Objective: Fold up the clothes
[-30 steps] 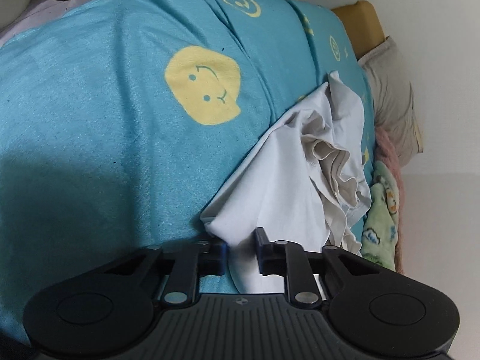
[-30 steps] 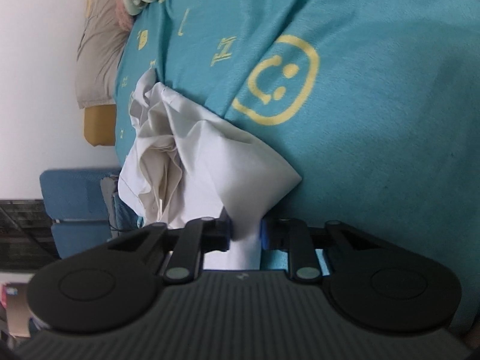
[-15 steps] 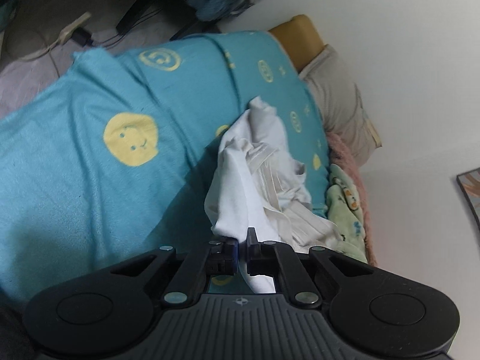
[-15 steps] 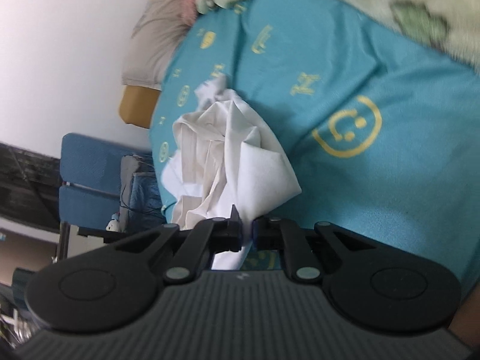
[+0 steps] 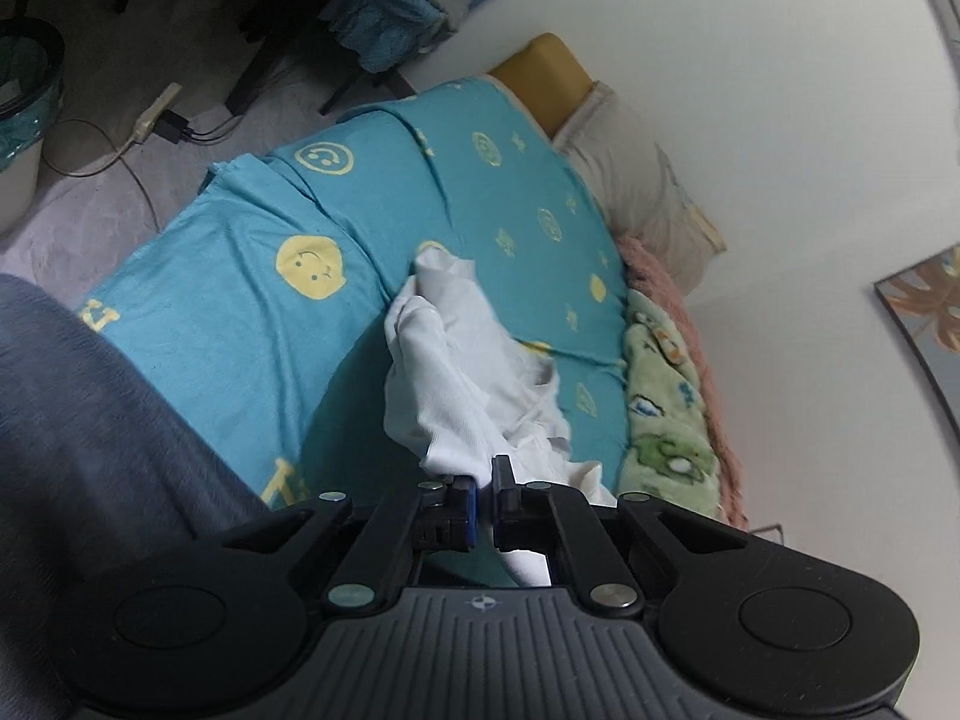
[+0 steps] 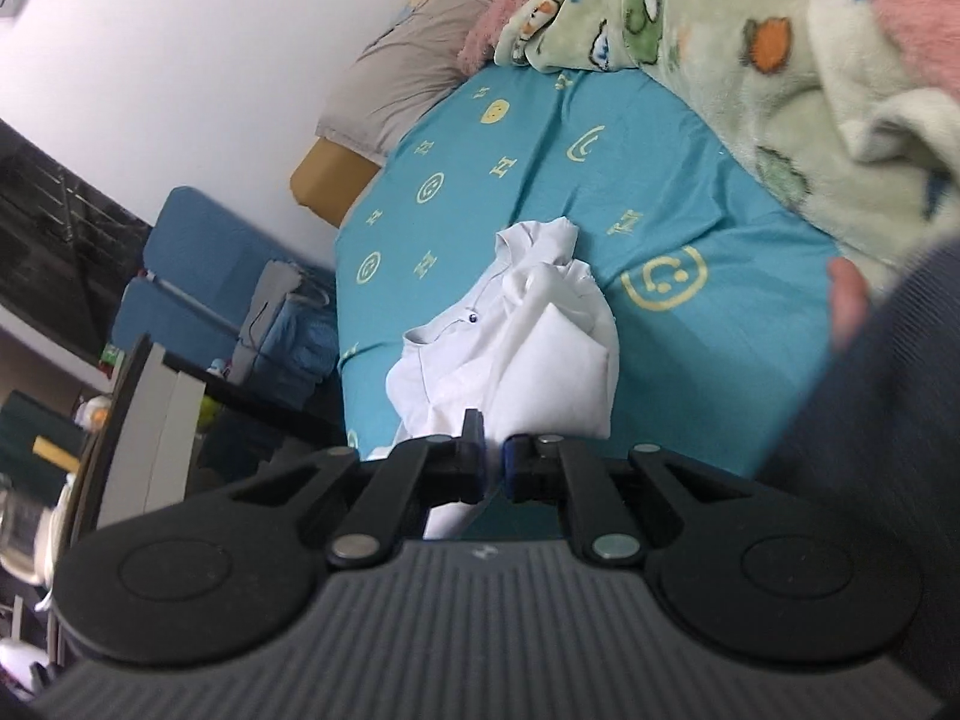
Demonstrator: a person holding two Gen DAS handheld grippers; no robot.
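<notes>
Both grippers have risen well above the bed since a second ago, and the white garment that lay bunched on the sheet now hangs stretched beneath them. Seen from its own wrist camera, the left gripper (image 5: 485,495) has its jaws pinched almost together on a thin edge of the white garment (image 5: 444,372), which runs in a twisted rope from the tips down to the blue smiley-print sheet (image 5: 228,300). On the other side, the right gripper (image 6: 493,461) is likewise nearly closed on another edge of the same cloth (image 6: 540,360); a collar or placket with a small dark button shows partway down. The garment's lower end, in both views, appears to touch the sheet near the middle of the bed.

As for progress, the folding itself has not begun: the garment is picked up at two points but hangs crumpled, with no flat panel or crease visible. Spreading it out on the sheet and making every fold remain. A green cartoon blanket (image 6: 750,60) and a pink fleece lie along the wall side, with a beige pillow (image 5: 636,180) at the head.
</notes>
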